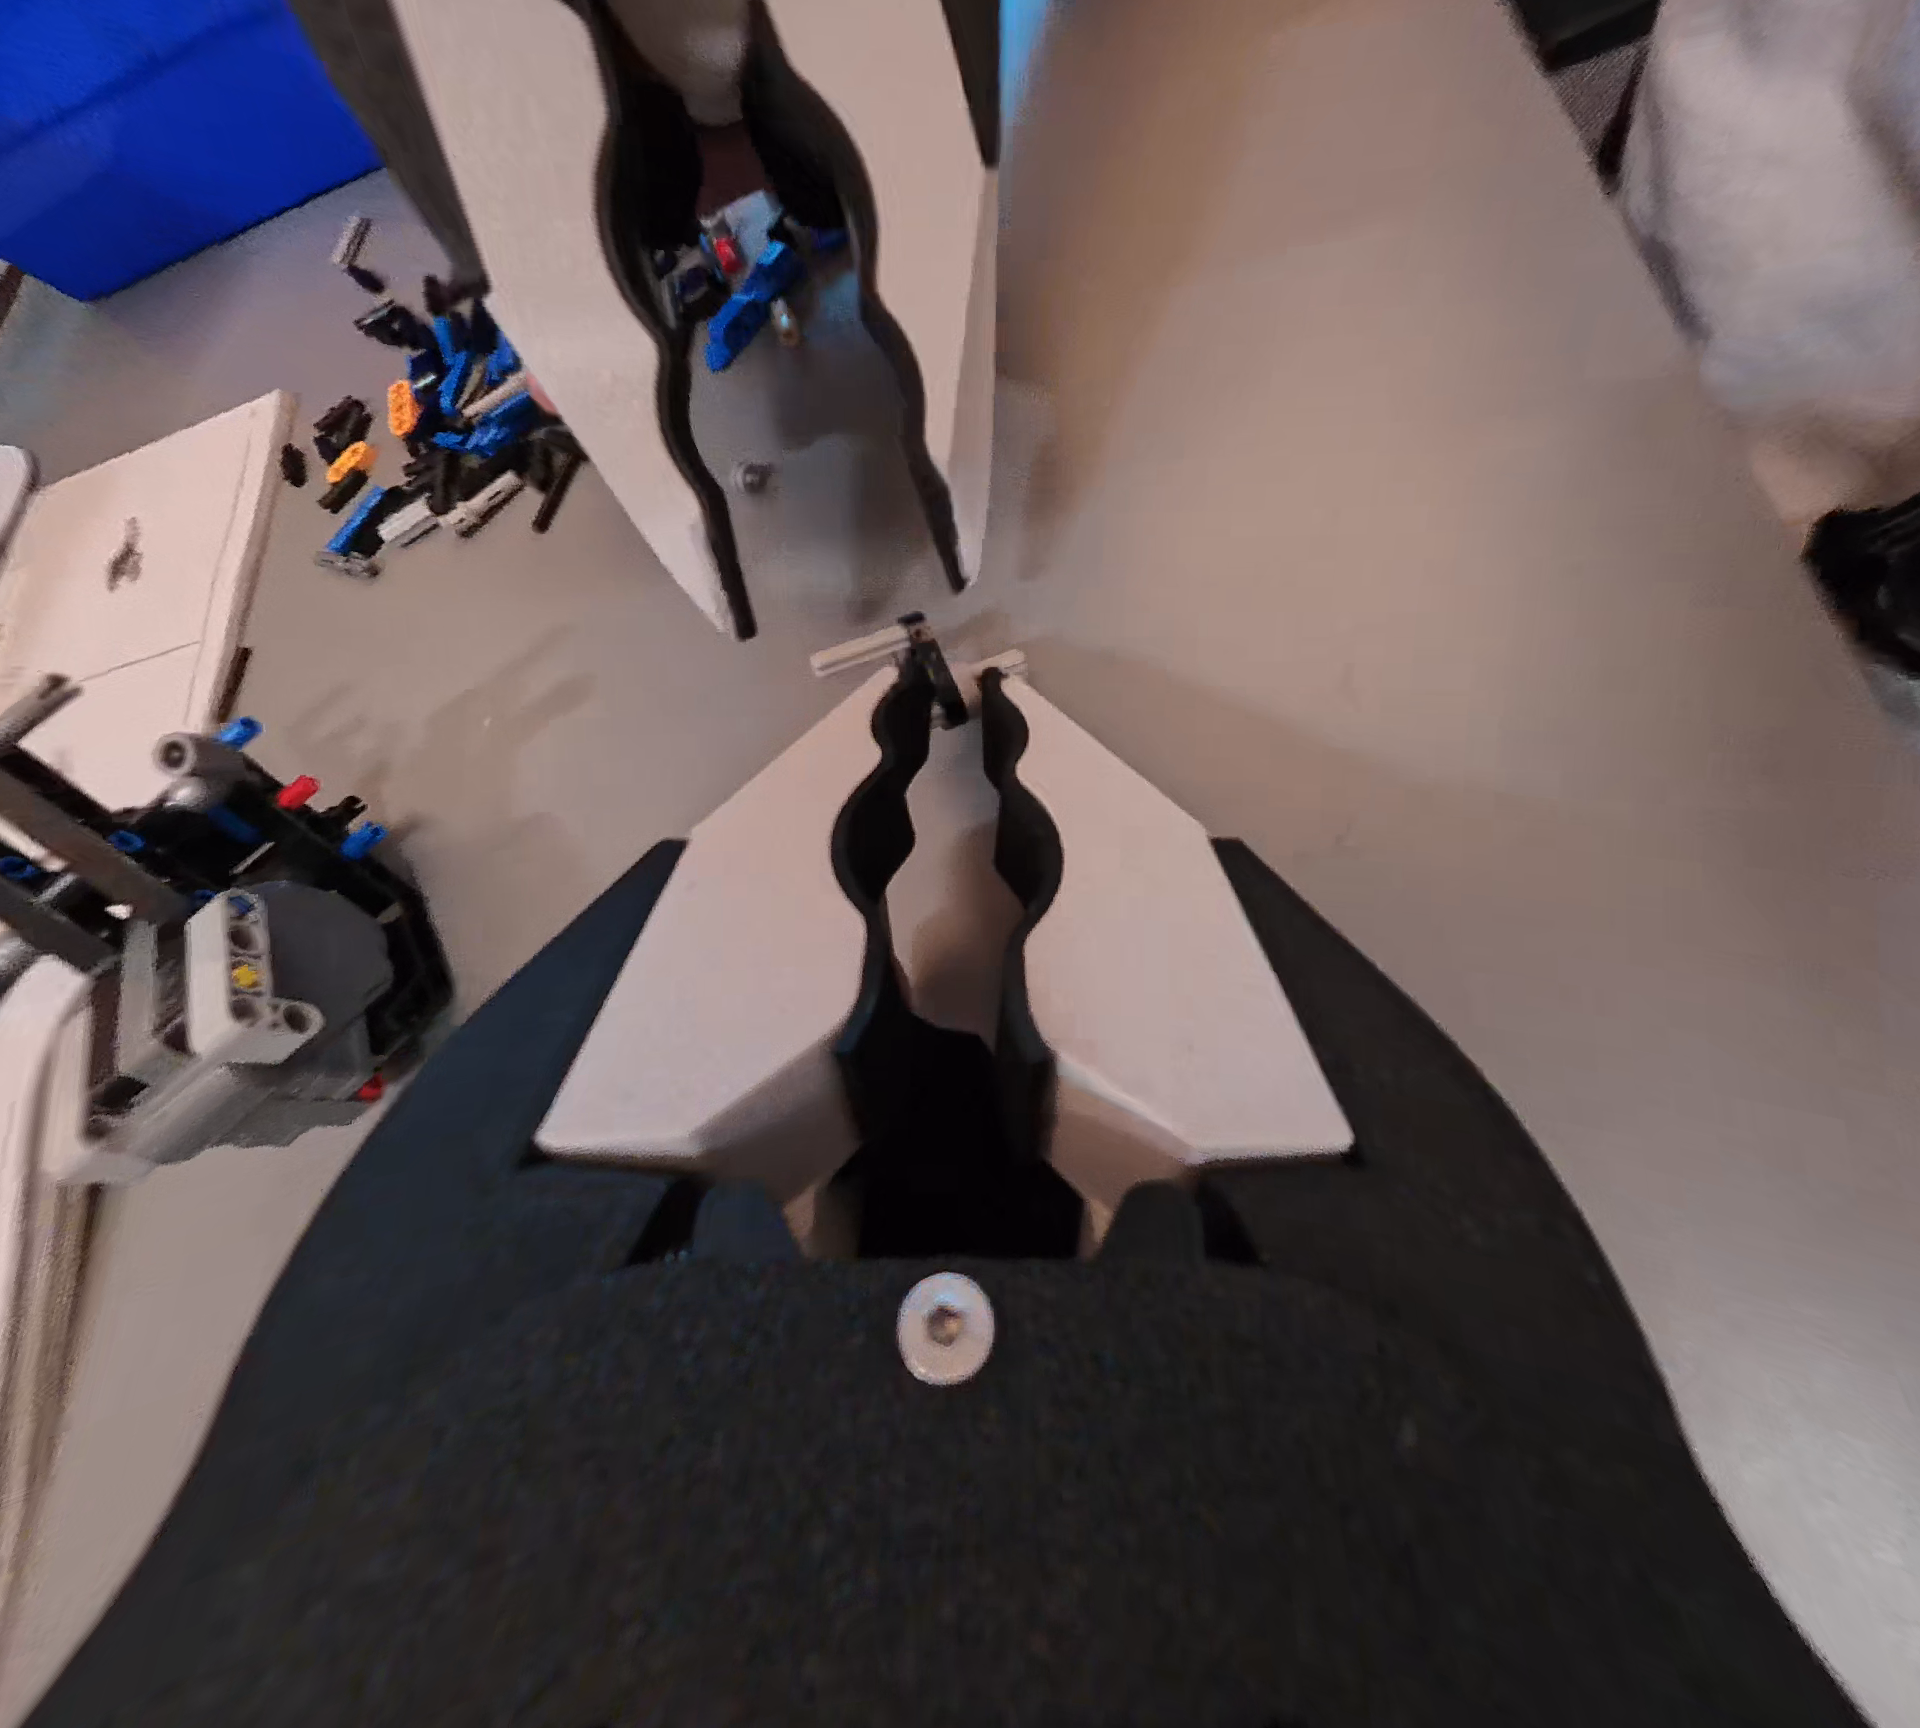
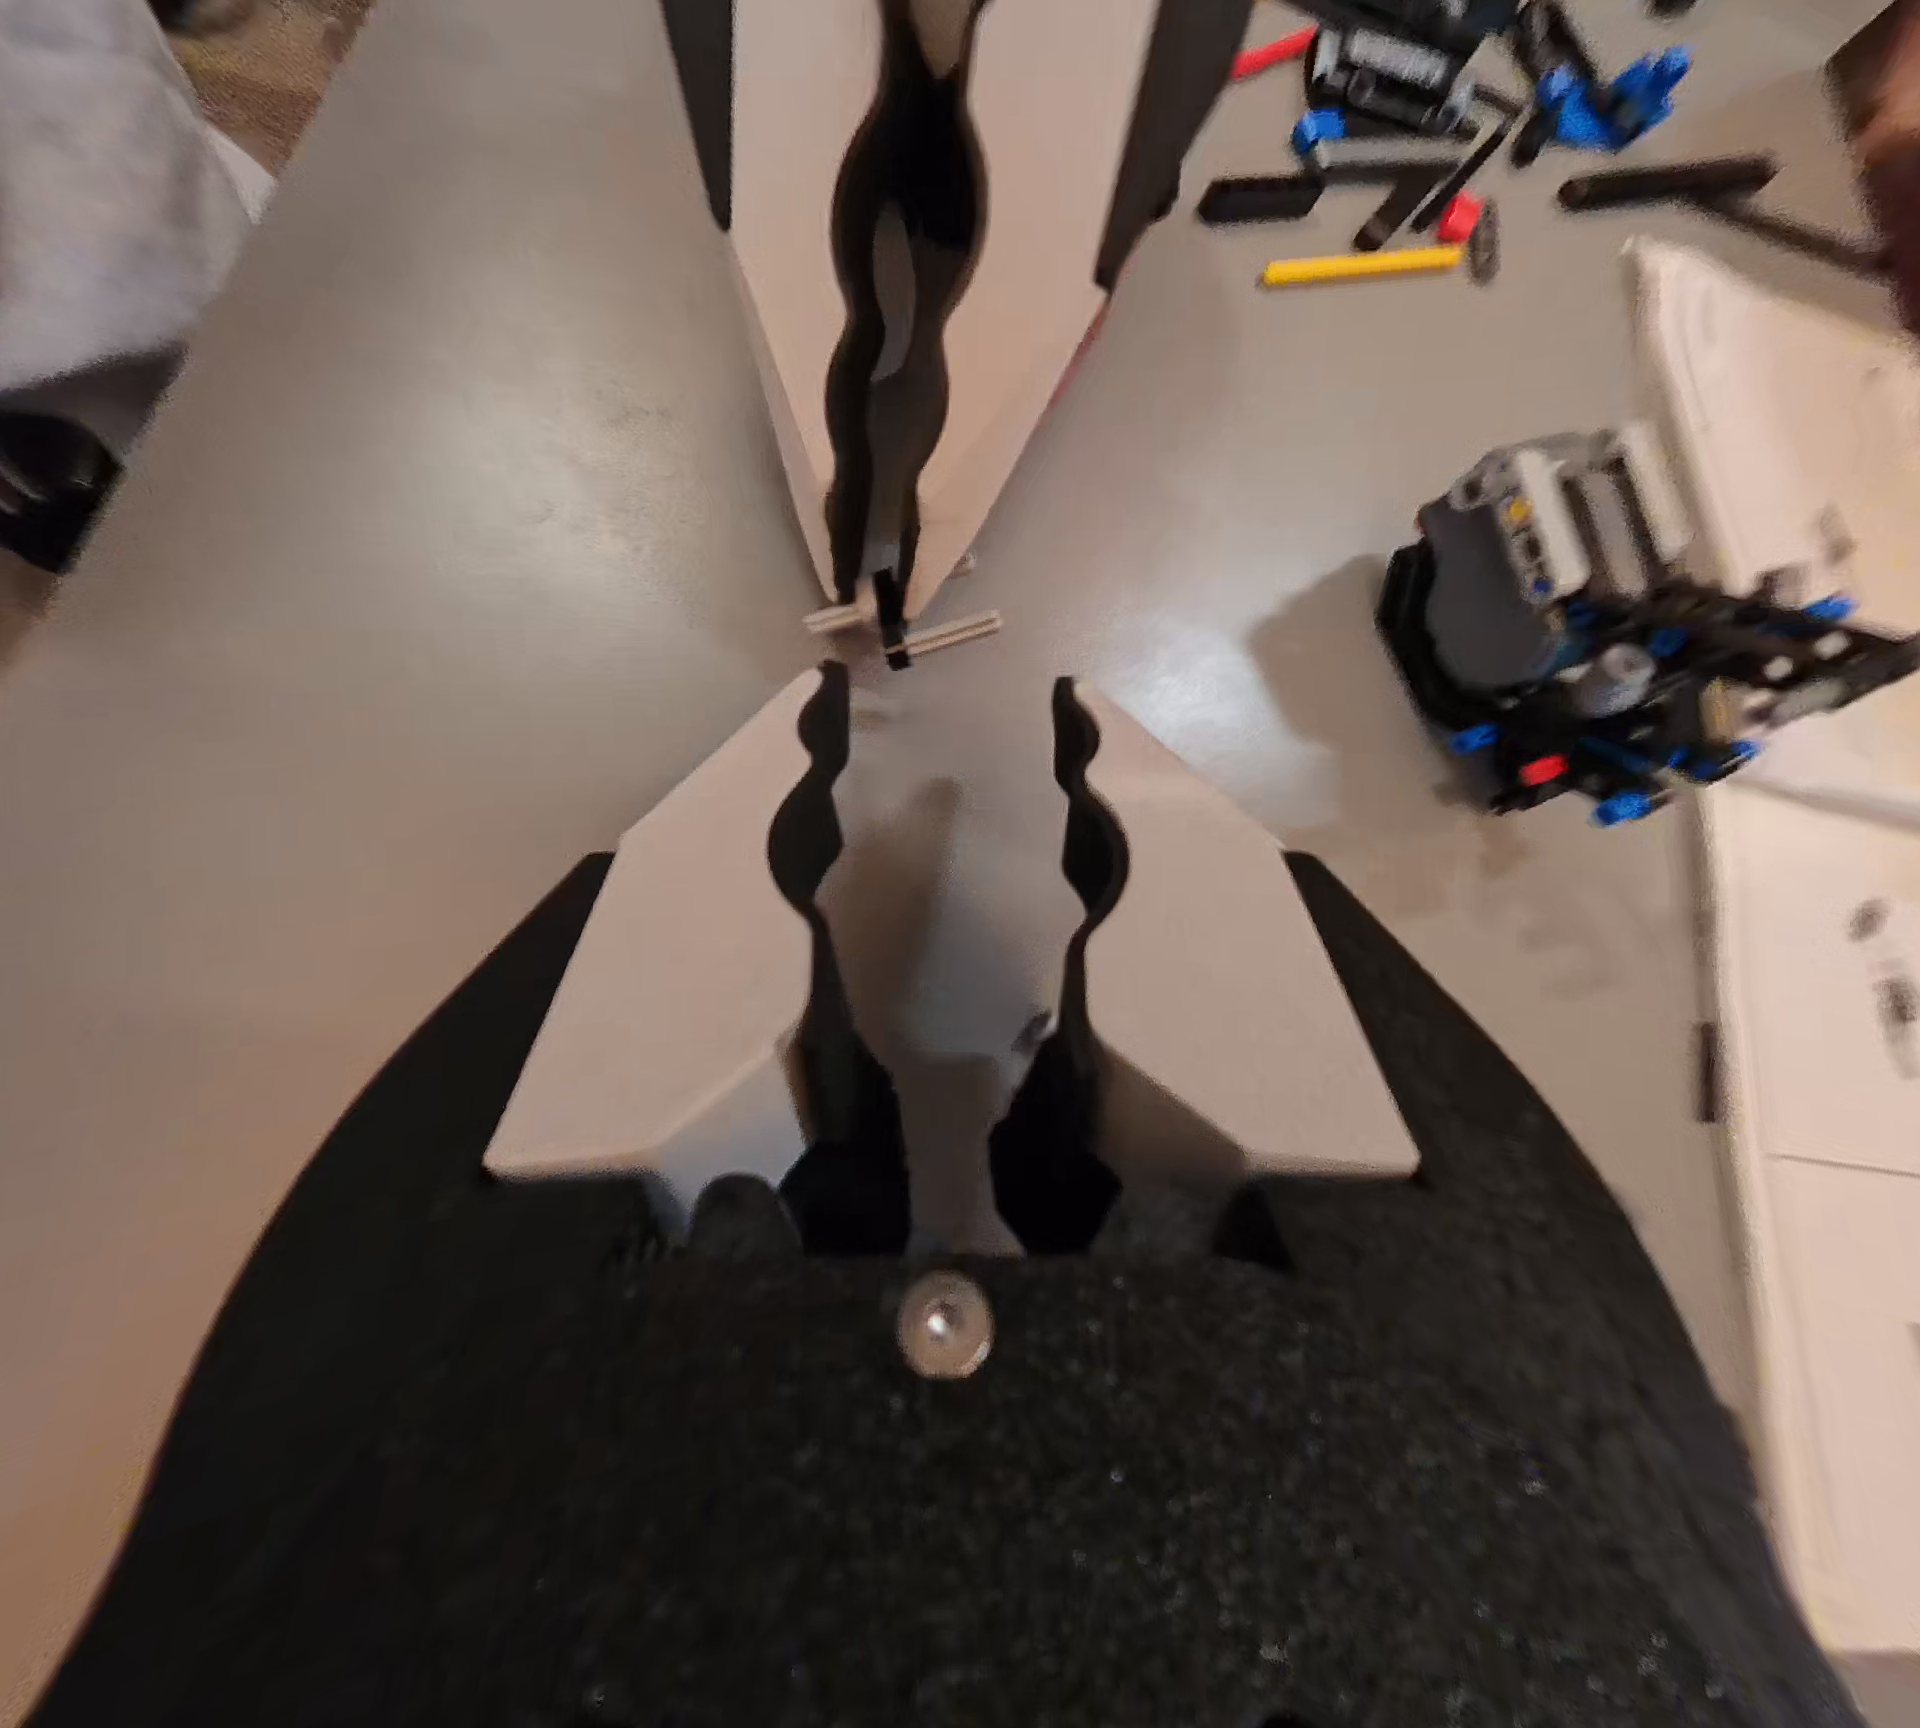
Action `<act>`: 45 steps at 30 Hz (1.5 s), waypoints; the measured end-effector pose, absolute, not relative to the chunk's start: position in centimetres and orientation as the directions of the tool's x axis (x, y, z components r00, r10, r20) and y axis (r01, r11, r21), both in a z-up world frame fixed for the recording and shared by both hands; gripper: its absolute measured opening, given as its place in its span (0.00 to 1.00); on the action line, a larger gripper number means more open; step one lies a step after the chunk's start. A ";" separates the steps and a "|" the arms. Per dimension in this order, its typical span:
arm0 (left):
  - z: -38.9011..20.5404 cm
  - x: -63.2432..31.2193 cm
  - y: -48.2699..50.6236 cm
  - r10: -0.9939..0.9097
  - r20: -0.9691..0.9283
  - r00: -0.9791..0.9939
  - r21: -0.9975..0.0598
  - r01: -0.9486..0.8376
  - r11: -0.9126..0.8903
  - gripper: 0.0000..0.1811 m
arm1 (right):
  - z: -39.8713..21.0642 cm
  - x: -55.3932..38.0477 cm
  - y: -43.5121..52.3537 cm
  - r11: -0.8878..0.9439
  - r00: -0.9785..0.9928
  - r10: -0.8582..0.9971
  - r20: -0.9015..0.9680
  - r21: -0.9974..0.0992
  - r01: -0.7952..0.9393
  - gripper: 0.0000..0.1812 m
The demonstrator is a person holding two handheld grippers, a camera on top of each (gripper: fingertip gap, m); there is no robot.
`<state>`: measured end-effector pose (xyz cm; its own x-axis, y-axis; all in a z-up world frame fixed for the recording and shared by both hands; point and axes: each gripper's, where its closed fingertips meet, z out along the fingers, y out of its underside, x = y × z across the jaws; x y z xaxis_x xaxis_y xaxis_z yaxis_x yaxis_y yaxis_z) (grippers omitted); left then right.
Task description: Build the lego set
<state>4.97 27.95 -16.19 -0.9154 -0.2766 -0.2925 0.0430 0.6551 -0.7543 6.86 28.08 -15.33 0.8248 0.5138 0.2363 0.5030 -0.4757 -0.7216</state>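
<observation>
- Two hand-held grippers meet tip to tip above the grey table [image 2: 520,452].
- The left hand-held gripper [image 1: 940,691] is clenched on a small black piece [image 1: 928,662]. A thin grey rod [image 1: 852,658] goes through that piece and sticks out on both sides.
- The right hand-held gripper [image 2: 945,686] is released. Its fingers stand wide apart and hold nothing. It sits just beside the rod, facing it.
- The half-built model [image 2: 1558,608] stands on the table, well apart from the rod, next to the white booklet [image 2: 1829,951].
- A pile of loose pieces [image 1: 436,421] lies farther off on the table, near a blue box [image 1: 135,47].
- I think the next job is for the right one to take hold of the rod, or to push something along it.
- What could go wrong: the rod is thin and smooth. If the right one bumps it from the side, the rod could slide out of the black piece.
- The black piece is held only at the very tips. A hard push could twist it loose, and it would drop on the table and maybe roll off.
- The pictures are a bit blurry, so things seem to be moving. Closing too fast could miss the rod.
</observation>
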 end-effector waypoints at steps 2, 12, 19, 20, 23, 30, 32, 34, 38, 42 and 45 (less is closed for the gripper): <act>-15.2 4.5 27.7 -0.278 -0.188 -0.942 -0.811 -0.011 0.585 0.04 | -15.1 6.3 28.4 -0.422 0.791 0.516 0.328 -0.707 0.568 0.22; -15.1 3.8 27.6 -0.252 -0.132 -0.959 -0.821 -0.037 0.569 0.04 | -15.1 5.0 28.5 -0.435 0.792 0.558 0.246 -0.726 0.532 0.14; -16.1 4.4 27.7 -0.273 -0.204 -0.940 -0.776 -0.015 0.630 0.04 | -16.0 5.6 28.6 -0.497 0.791 0.542 0.285 -0.650 0.575 0.13; -16.2 4.5 27.7 -0.272 -0.214 -0.938 -0.769 -0.010 0.639 0.04 | -16.1 5.7 28.6 -0.500 0.784 0.540 0.305 -0.633 0.591 0.10; -16.4 4.6 27.8 -0.276 -0.216 -0.937 -0.761 -0.015 0.648 0.04 | -16.5 5.7 28.4 -0.512 0.781 0.545 0.305 -0.616 0.598 0.07; -16.4 4.4 27.8 -0.267 -0.177 -0.947 -0.770 -0.036 0.637 0.04 | -14.6 5.8 28.7 -0.473 0.798 0.521 0.302 -0.677 0.564 0.17; -16.3 4.4 27.8 -0.267 -0.174 -0.948 -0.773 -0.037 0.633 0.04 | -15.0 5.4 28.8 -0.472 0.784 0.532 0.320 -0.656 0.589 0.18; -16.3 4.4 27.7 -0.268 -0.176 -0.947 -0.774 -0.034 0.632 0.04 | -15.8 5.2 28.9 -0.483 0.772 0.545 0.329 -0.630 0.609 0.18; -16.9 4.4 27.7 -0.256 -0.216 -0.942 -0.744 -0.011 0.668 0.04 | -16.4 5.3 28.9 -0.498 0.768 0.547 0.335 -0.607 0.619 0.15; -16.9 4.6 27.7 -0.266 -0.217 -0.939 -0.744 -0.017 0.668 0.04 | -16.4 5.5 29.0 -0.498 0.755 0.542 0.369 -0.582 0.642 0.15; -16.9 4.5 27.7 -0.265 -0.215 -0.940 -0.743 -0.019 0.669 0.04 | -16.4 5.5 28.9 -0.508 0.758 0.540 0.365 -0.577 0.639 0.15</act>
<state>4.54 27.73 -16.91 -0.9399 -0.2650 -0.2151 -0.0187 0.6693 -0.7427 5.52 28.93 -16.40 0.7584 0.5397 0.3653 0.6395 -0.5080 -0.5771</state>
